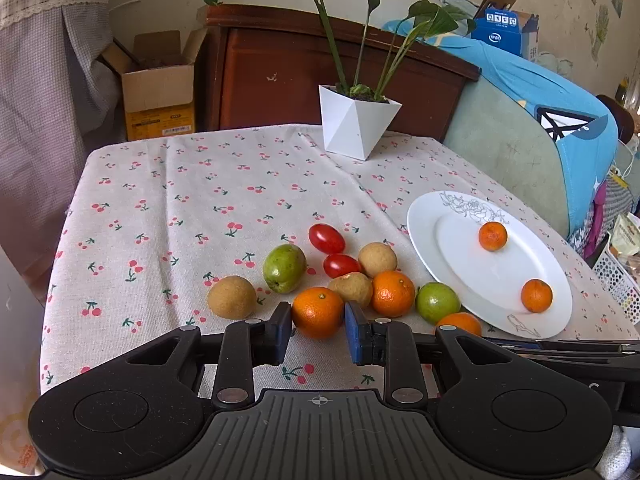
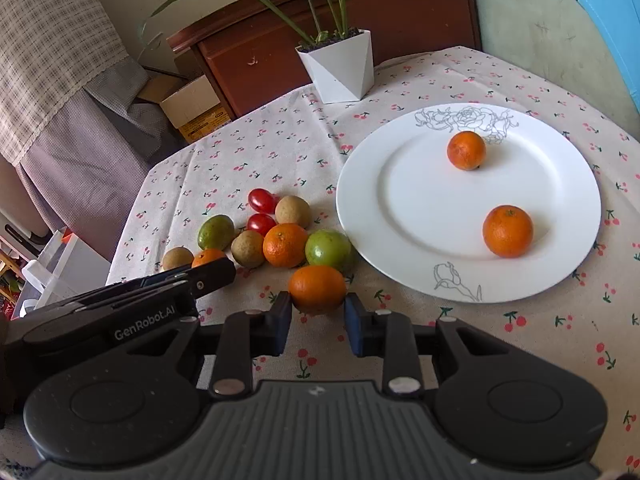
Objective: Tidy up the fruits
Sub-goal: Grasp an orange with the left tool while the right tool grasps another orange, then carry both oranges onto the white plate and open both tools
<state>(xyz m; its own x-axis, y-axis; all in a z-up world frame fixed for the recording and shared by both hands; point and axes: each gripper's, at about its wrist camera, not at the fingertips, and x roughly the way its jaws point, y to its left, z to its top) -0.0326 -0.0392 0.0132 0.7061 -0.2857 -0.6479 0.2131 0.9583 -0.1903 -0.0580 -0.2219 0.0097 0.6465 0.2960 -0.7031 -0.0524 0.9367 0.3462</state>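
My left gripper [image 1: 318, 320] is shut on an orange [image 1: 318, 308] at the near edge of the fruit pile on the cherry-print tablecloth. My right gripper [image 2: 318, 312] is shut on another orange [image 2: 317, 286] resting on the cloth just left of the white plate [image 2: 420, 200]. Two oranges [image 2: 466, 150] [image 2: 508, 231] lie on that plate. The pile holds one more orange [image 1: 393, 293], two green fruits [image 1: 285, 268] [image 1: 437, 302], three brown round fruits [image 1: 232, 297] and two cherry tomatoes [image 1: 326, 238]. In the right wrist view the left gripper [image 2: 208, 276] hides most of its orange.
A white angular pot [image 1: 354, 124] with a leafy plant stands at the far side of the table. Behind it are a brown wooden cabinet [image 1: 280, 64] and a cardboard box [image 1: 160, 88]. A green chair with blue cloth [image 1: 520, 120] is beside the table on the right.
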